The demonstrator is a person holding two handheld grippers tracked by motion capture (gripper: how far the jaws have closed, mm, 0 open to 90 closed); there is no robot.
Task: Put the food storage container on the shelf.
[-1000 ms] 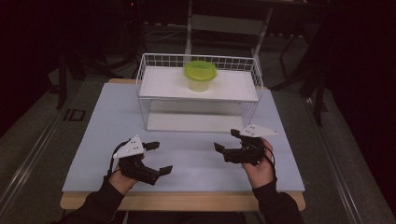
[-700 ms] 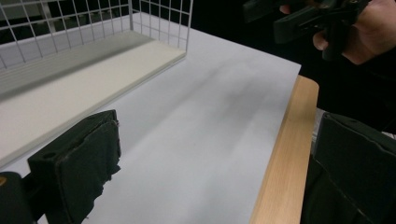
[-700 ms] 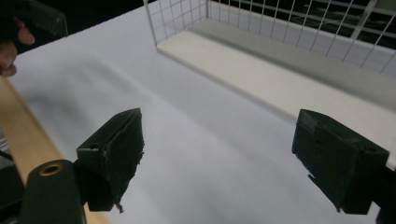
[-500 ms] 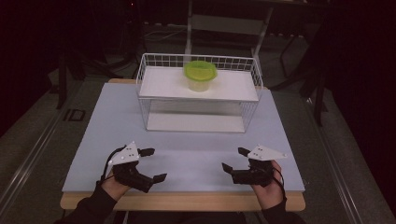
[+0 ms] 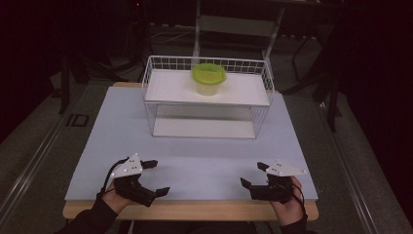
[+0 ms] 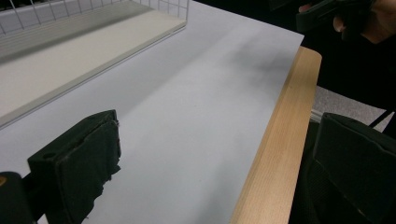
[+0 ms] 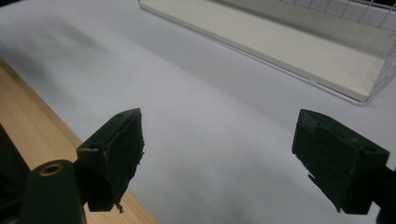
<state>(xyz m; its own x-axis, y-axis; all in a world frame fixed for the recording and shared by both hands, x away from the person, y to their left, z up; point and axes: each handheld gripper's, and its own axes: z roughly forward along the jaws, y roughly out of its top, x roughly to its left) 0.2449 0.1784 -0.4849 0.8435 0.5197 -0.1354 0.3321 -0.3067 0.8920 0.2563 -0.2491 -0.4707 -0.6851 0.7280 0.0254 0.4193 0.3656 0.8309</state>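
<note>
Two grippers sit low in the high view: the left gripper (image 5: 157, 177) at lower left, the right gripper (image 5: 254, 174) at lower right, each with jaws spread wide and nothing between them. One white wire rack (image 5: 170, 64) stands at upper centre on the pale table (image 5: 204, 156), carrying one tub with a green lid (image 5: 208, 79) on its shelf. Dark surroundings beyond the table are hard to make out.

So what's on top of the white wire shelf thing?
A tub with a green lid sits on the upper board of the white wire rack. The lid covers it, so what's inside stays hidden. The lower board looks bare.
</note>
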